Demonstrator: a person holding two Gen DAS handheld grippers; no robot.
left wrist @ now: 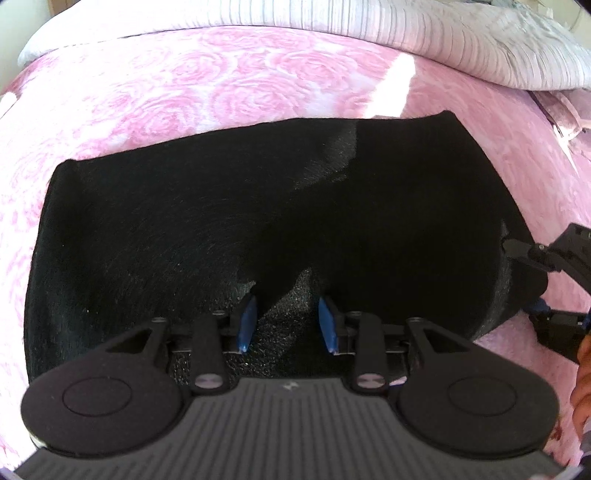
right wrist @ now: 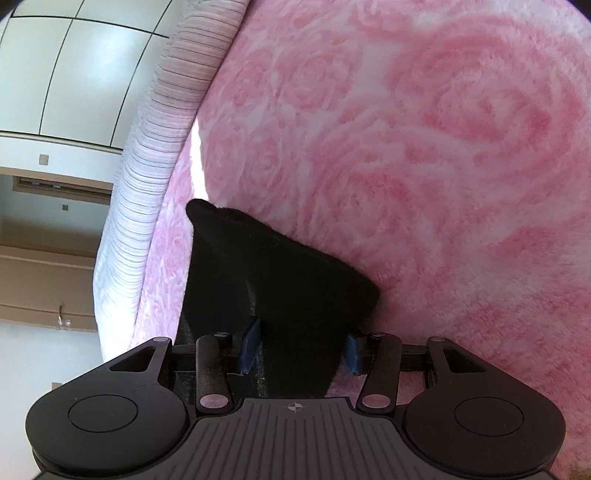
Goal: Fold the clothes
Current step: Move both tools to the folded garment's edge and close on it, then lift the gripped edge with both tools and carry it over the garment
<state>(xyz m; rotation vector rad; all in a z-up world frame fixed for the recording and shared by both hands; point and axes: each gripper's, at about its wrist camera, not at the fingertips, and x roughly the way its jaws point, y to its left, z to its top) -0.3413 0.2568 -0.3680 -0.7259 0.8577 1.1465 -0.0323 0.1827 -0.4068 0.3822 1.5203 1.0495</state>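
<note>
1. Black fleece garment (left wrist: pixel 207 221) lies spread flat on pink rose-pattern blanket (left wrist: pixel 221 81). It fills most of the left wrist view; far edge runs straight across, corners squared.
2. Left gripper (left wrist: pixel 288 321) sits low over garment's near edge. Blue pads (left wrist: pixel 246 321) stand apart w/ dark fabric visible in the gap between them. Jaws apart, not pinching; can't tell if pads touch the cloth.
3. Right gripper (left wrist: pixel 546 291) shows at right edge of left wrist view, at garment's right side, one finger above the cloth edge, one below.
4. Right wrist view: right gripper (right wrist: pixel 299 349) has a thick fold of the black garment (right wrist: pixel 280 273) running between its blue pads (right wrist: pixel 250 345). Pads set wide, cloth fills most of the gap; left pad has cloth against it, right pad seems just beside cloth edge. Jaws apart around the fold, firm clamp not evident.
5. Garment corner (right wrist: pixel 199 208) points away from right gripper, over pink blanket (right wrist: pixel 443 147).
6. Striped white-grey bedding (left wrist: pixel 406 33) lies beyond the blanket; same bedding (right wrist: pixel 147 166) at left in right wrist view.
7. Tiled ceiling (right wrist: pixel 74 66) and beige wall trim (right wrist: pixel 40 266) visible far left, right wrist view.
</note>
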